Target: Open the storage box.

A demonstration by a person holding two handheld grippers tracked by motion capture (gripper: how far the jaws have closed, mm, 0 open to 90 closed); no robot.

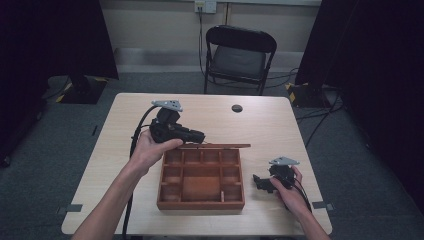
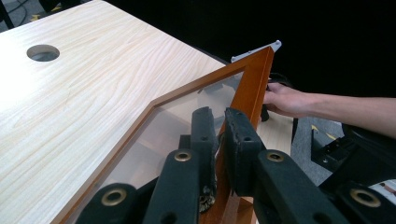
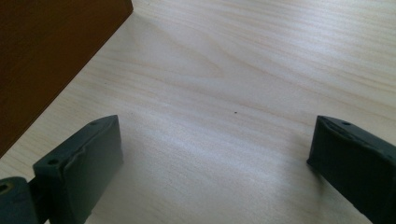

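The wooden box [image 1: 201,182] sits at table [image 1: 270,125] centre; its raised lid [image 1: 215,146] at twelve o'clock, the cable hole [image 1: 237,108] beyond.

High view, fixed above the person's side, facing forward and down over the whole counter [image 1: 280,125], left gripper view close along its fingers [image 2: 240,135] at the glazed lid [image 2: 252,79], right gripper view low over bare counter, box [image 3: 51,56] shared with high view.

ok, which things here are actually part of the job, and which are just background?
In play:
- wooden compartment box
- its glass-paned lid, raised on edge, frame clamped by the left gripper
- right gripper, open, resting on the table beside the box

Just there:
- folding chair behind the table
- cable hole in the tabletop
- floor cables
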